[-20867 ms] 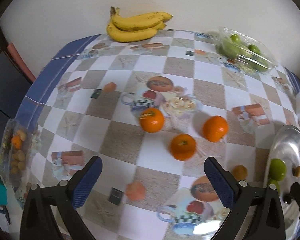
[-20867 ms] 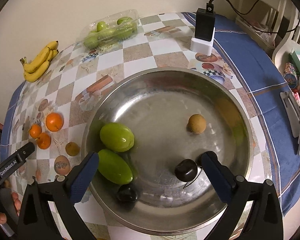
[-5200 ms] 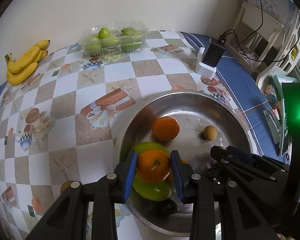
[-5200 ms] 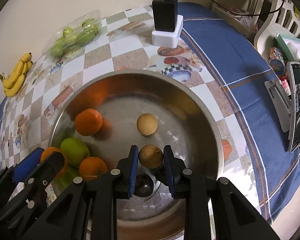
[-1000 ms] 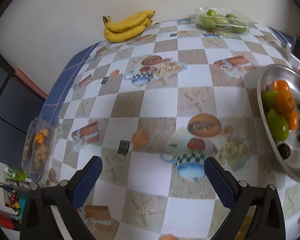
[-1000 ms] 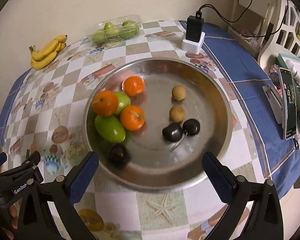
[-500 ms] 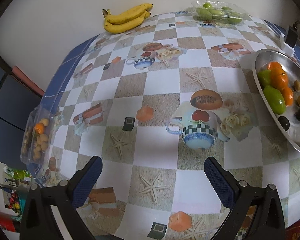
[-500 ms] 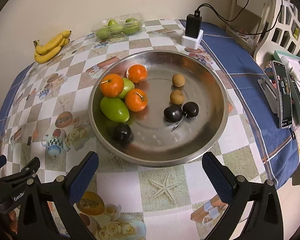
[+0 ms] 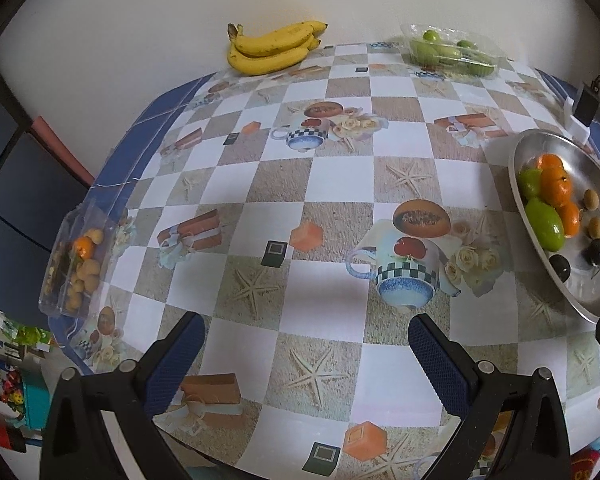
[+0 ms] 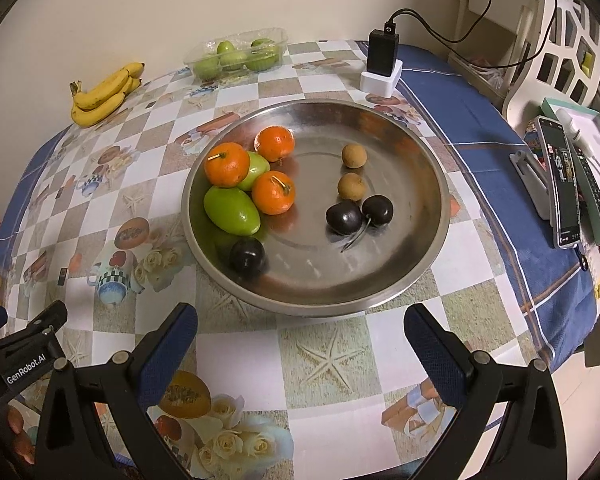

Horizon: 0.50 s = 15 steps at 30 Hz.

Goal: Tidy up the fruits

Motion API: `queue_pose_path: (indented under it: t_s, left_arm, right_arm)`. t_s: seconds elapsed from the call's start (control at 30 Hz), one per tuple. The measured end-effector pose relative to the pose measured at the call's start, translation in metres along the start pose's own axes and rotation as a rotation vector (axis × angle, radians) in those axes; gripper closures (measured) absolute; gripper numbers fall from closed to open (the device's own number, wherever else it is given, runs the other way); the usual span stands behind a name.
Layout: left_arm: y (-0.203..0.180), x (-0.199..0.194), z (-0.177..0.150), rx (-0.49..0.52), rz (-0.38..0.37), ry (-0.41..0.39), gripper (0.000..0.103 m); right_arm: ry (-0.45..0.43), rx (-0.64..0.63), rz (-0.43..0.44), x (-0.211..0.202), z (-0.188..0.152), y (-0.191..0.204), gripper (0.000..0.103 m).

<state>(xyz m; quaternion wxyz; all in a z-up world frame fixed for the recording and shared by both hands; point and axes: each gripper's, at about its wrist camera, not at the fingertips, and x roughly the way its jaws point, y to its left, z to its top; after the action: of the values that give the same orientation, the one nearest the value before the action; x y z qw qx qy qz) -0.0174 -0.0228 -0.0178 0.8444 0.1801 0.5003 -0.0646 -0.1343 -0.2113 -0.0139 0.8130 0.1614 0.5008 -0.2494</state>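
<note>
tools (image 10: 300,344) farther back from fruit-filled bowl (image 10: 428,256) than before.

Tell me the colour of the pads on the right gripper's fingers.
Dark blue, with a fine textured surface, on black arms. The right gripper shows its pads best in the right wrist view.

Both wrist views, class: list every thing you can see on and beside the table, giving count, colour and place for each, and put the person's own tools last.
metal bowl: one, silver, right half of table.
oranges: three, orange, bowl's left side.
green fruits: two, green, among the oranges.
small round fruits: two, tan, bowl's right side.
dark fruits: three, near-black, bowl's near side.
bananas: one bunch, yellow, far edge by wall.
clear tray: one, holding green fruit, far edge.
clear box: one, mixed small fruit, left table edge.
charger: one, black on white base, behind bowl.
phone: one, dark, right of table.
left tongs: blue pads, open.
right tongs: blue pads, open.
</note>
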Motion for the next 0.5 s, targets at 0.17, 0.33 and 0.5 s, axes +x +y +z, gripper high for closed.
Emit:
queue_pose_path:
  t_s: [0.17,0.33,0.5]
  left_arm:
    - [-0.0008,0.0022,0.0,0.007,-0.005,0.008,0.0]
    - [-0.0012,0.0036,-0.0004,0.005,-0.005,0.014,0.0]
    - [-0.0009,0.0047,-0.0008,0.001,-0.007,0.02,0.0]
  right_arm:
    - [0.006,0.0,0.003,0.0006,-0.0002,0.0007,0.0]
    - [0.015,0.001,0.006,0.003,0.0002,0.0001,0.0]
    - [0.021,0.004,0.007,0.0043,0.0,0.0,0.0]
